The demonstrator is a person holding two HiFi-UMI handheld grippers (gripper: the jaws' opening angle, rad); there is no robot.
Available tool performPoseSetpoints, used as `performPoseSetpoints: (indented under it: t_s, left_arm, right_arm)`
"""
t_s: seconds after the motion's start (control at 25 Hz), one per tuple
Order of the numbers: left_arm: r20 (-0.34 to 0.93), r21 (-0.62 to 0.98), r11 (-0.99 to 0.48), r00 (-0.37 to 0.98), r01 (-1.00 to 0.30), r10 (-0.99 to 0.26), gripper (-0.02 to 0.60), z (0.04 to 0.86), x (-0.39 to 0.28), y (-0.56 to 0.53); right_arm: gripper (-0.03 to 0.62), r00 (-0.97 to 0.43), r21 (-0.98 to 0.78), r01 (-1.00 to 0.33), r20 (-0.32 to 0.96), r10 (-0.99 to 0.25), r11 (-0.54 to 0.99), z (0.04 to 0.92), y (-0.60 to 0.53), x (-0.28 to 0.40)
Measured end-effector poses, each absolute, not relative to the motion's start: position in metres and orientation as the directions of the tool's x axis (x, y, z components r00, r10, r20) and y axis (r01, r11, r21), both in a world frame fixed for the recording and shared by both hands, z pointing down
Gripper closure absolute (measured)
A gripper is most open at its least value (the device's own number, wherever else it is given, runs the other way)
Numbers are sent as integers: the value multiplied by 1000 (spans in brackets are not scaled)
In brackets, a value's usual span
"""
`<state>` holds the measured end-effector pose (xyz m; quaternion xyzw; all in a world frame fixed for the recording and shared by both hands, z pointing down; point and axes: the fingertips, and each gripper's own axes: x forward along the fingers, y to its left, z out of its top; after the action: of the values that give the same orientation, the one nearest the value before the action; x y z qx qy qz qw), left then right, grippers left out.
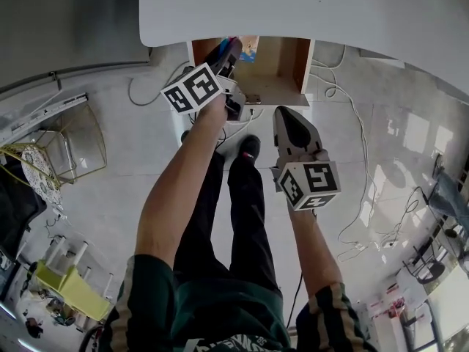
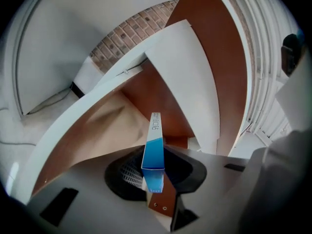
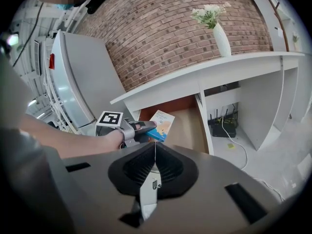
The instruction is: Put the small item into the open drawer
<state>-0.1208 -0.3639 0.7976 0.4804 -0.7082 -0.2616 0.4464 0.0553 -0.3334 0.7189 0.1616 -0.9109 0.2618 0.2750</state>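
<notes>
Under the white table (image 1: pixel 308 6) the wood-lined drawer (image 1: pixel 282 68) stands open. The left claw (image 1: pixel 227 51) pinches a slim blue-and-white box (image 2: pixel 153 150) edge-up over the drawer's left side. The right claw (image 3: pixel 154 155) hangs closed on nothing. The print on the box's edge is too small to read.

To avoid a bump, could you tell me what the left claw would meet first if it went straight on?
Probably the brown inner wall of the open drawer, touched first by the blue box the left claw holds; depth is unclear.
</notes>
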Motion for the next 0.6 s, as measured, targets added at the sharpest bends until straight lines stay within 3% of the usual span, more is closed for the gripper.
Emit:
performPoseSetpoints:
  t_s: [0.6]
  left_arm:
    - [376, 872, 426, -227, -243, -898, 486, 828, -128, -391]
  right_arm:
    - [569, -789, -410, -478, 589, -174, 777, 722, -350, 68]
